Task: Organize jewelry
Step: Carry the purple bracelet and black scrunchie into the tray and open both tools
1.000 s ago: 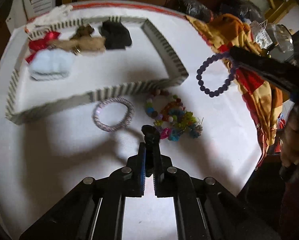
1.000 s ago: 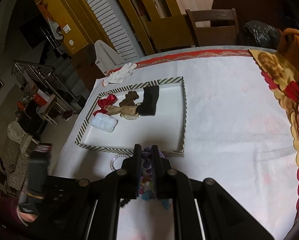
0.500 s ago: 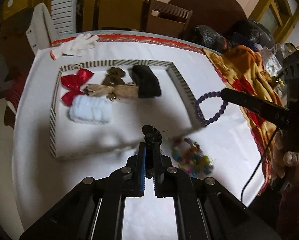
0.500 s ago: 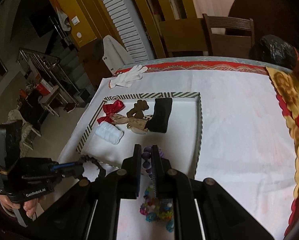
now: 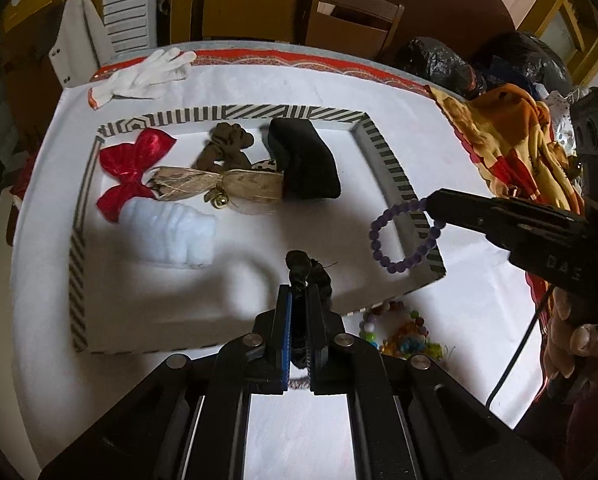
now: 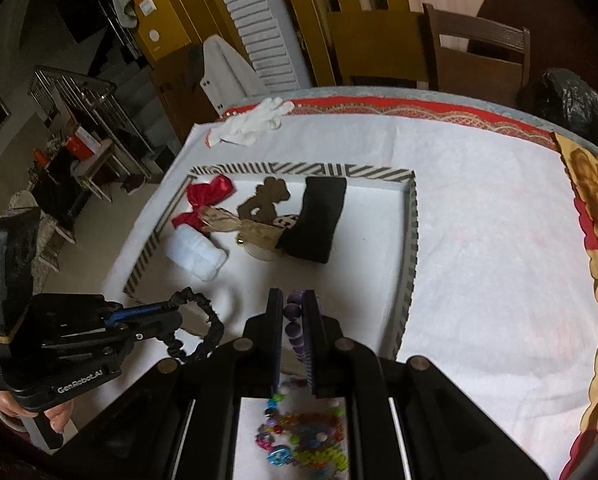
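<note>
the left tool point(image 5: 299, 304) is clenched on a black ruffled scrunchie point(image 5: 311, 270), held above the near part of the striped tray point(image 5: 383, 148) on the white-covered bench point(image 5: 439, 128). the right tool point(image 6: 293, 320) is clenched on a purple bead bracelet point(image 5: 399, 236), which hangs over the tray's near right corner. a heap of coloured bead jewelry point(image 6: 303, 436) lies on the bench just outside the tray's near wall.

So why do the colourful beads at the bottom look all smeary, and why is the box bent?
Right wrist view: the colourful beads are blurred, while the striped tray looks sharper. Left wrist view: the fisheye lens bows the tray's straight walls, the corners go dark, and a soft shadow lies on the tray floor near the black scrunchie.
</note>
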